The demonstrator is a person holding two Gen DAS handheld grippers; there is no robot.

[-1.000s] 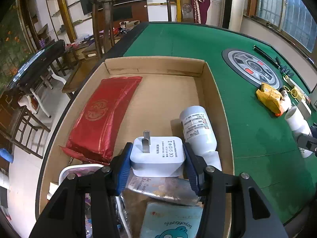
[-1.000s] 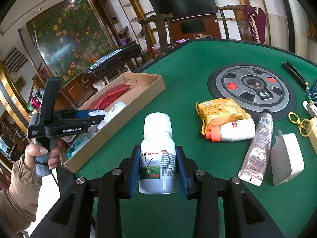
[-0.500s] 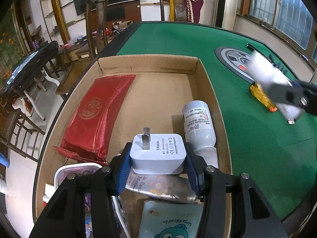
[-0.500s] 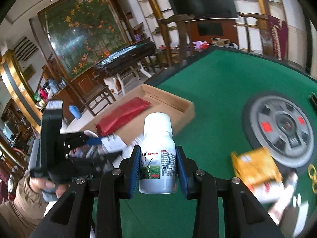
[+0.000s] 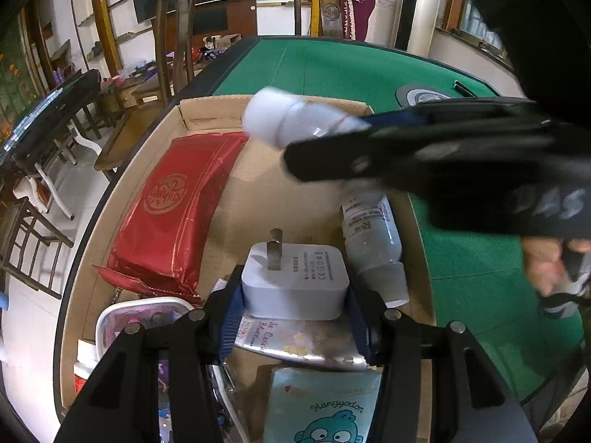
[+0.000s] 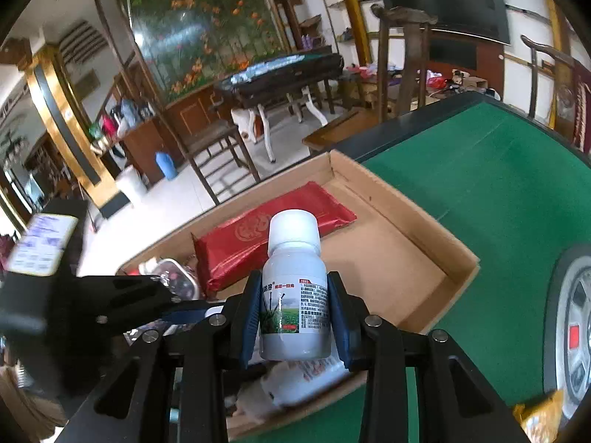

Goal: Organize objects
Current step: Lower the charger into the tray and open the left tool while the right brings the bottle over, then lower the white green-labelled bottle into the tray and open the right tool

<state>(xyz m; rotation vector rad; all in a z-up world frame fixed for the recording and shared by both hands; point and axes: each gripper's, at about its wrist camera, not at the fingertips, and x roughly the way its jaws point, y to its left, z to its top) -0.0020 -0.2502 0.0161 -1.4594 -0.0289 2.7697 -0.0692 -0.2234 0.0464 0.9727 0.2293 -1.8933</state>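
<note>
My left gripper (image 5: 294, 308) is shut on a white plug adapter (image 5: 295, 283) and holds it over the near end of the cardboard box (image 5: 419, 221). My right gripper (image 6: 294, 317) is shut on a small white bottle (image 6: 294, 288) with a green label. In the left wrist view that bottle (image 5: 295, 122) shows blurred, hanging over the box's far half, with the right gripper's black body behind it. Inside the box lie a red packet (image 5: 177, 206) and another white bottle (image 5: 371, 243) on its side.
The box's near end also holds a silver pouch (image 5: 295, 343), a blue cartoon packet (image 5: 325, 406) and a white-rimmed container (image 5: 136, 317). The box sits at the edge of the green table (image 6: 498, 203). A round grey disc (image 6: 572, 328) lies to its right. Wooden chairs stand beyond the edge.
My right gripper has carried the small bottle leftward from over the green felt to above the box. The left gripper with the plug adapter has barely shifted.
</note>
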